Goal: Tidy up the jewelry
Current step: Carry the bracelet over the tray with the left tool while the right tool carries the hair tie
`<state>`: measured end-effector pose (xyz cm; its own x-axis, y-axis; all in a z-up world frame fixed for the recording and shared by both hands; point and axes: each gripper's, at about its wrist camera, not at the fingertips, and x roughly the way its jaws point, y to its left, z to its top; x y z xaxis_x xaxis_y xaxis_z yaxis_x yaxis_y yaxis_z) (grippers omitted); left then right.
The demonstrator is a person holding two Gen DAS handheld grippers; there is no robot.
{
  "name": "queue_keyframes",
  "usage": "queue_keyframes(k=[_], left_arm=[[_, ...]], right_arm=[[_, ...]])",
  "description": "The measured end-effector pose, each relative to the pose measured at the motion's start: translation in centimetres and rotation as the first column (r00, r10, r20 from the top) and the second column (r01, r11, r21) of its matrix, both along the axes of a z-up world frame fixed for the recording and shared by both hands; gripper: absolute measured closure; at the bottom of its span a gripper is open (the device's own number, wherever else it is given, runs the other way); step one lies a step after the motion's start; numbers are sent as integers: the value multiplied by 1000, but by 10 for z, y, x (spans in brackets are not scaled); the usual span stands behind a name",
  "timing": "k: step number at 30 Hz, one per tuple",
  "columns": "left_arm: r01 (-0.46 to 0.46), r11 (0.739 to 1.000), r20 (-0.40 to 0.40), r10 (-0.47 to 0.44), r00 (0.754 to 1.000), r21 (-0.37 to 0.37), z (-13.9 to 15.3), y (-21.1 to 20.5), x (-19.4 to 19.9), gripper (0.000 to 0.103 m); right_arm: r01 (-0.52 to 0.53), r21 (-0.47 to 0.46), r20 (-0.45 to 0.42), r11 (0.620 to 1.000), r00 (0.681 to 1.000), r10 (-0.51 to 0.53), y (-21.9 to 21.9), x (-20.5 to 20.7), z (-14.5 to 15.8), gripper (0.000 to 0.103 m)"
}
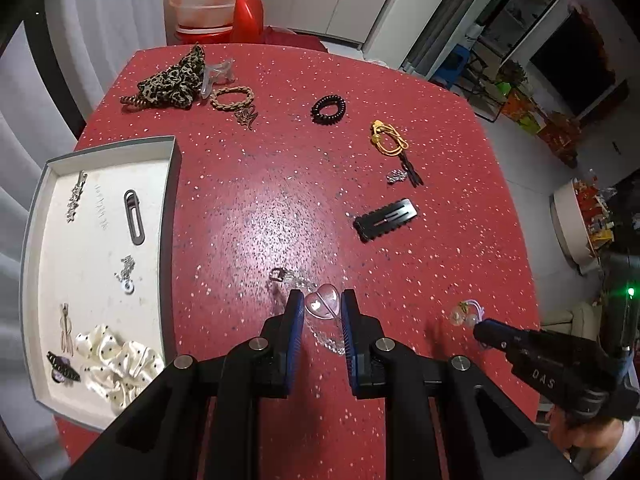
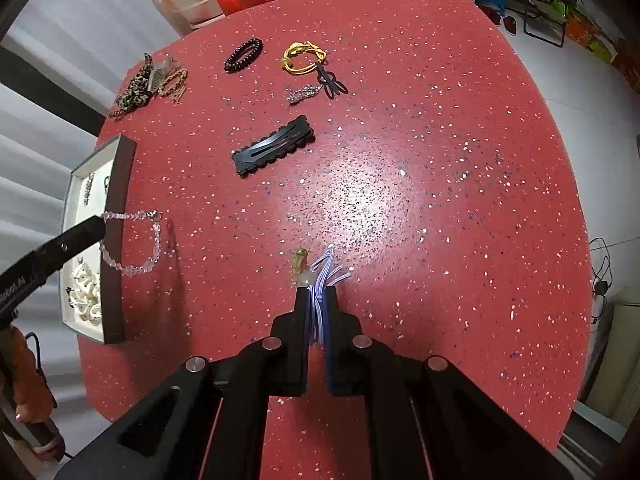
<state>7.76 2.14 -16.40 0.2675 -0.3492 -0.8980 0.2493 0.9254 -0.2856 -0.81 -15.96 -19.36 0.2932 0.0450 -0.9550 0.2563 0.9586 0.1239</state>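
Note:
My left gripper point(image 1: 320, 306) is shut on a clear crystal bracelet with a heart charm point(image 1: 323, 305); in the right wrist view the bracelet point(image 2: 132, 240) hangs from its tip, lifted beside the tray. My right gripper point(image 2: 318, 292) is shut on a white-and-purple hair tie point(image 2: 322, 276) with a small clear charm, low over the red table; it also shows in the left wrist view point(image 1: 480, 326). The grey-rimmed white tray point(image 1: 170, 200) at the left holds a cream scrunchie point(image 1: 120, 364), a grey clip point(image 1: 134, 218) and small pieces.
On the red speckled table point(image 1: 280, 208) lie a black scalloped clip point(image 1: 386, 220), a gold cord bracelet point(image 1: 388, 138), a black coil tie point(image 1: 328, 110), a braided tan tie point(image 1: 232, 98) and a leopard scrunchie point(image 1: 176, 80). A plastic tub point(image 1: 208, 0) stands beyond the far edge.

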Motion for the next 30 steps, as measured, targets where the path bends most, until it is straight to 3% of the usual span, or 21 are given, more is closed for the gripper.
queue_keyframes(k=[17,30], left_arm=[[-29,999,20,30,999,-37,31,39,-32,82],[-108,993,67,111,992,-46,62,91,-38,82]], right_arm=[[-54,28,37,998,998,53,41,-3,33,97],[-160,40,81,986,984,157,98,25,53,97]])
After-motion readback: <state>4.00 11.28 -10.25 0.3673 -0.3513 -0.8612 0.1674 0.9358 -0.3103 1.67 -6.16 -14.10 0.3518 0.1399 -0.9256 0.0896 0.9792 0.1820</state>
